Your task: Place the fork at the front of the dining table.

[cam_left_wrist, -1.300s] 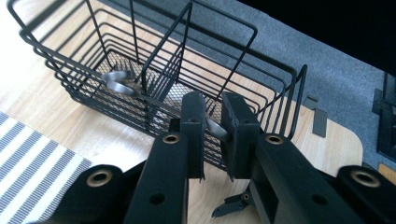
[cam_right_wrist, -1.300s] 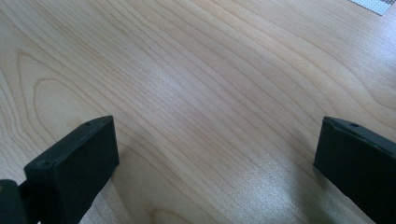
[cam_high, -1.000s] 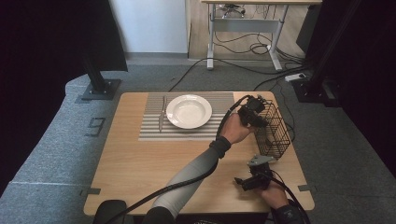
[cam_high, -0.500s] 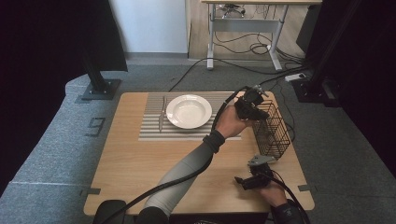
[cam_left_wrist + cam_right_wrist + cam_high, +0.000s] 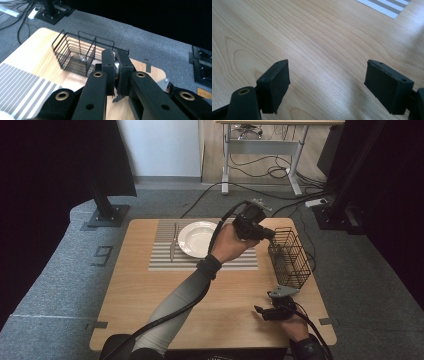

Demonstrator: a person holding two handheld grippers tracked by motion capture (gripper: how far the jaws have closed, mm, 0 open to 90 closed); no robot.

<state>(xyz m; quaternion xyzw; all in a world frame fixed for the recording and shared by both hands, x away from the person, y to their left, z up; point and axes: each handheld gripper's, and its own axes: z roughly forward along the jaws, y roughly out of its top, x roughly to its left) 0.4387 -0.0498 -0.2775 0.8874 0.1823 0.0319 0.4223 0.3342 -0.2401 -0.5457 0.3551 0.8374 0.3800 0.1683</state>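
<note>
1. From above, the left gripper [image 5: 265, 234] is held up over the table [image 5: 150, 305], between the white plate [image 5: 192, 240] and the wire basket [image 5: 290, 257]. A fork [image 5: 172, 242] lies on the striped mat [image 5: 165, 260] left of the plate. The right gripper [image 5: 264, 311] rests low near the table's front edge, just in front of the basket.
2. Along the left gripper [image 5: 114, 65], the jaws are clamped together on a thin shiny metal piece [image 5: 116, 67], possibly a piece of cutlery; I can't tell which. The basket [image 5: 75, 50] stands just beyond, with something small and shiny inside it.
3. Along the right gripper [image 5: 327, 82], the jaws stand wide apart with nothing between them, having just been narrowing, above bare wood.
</note>
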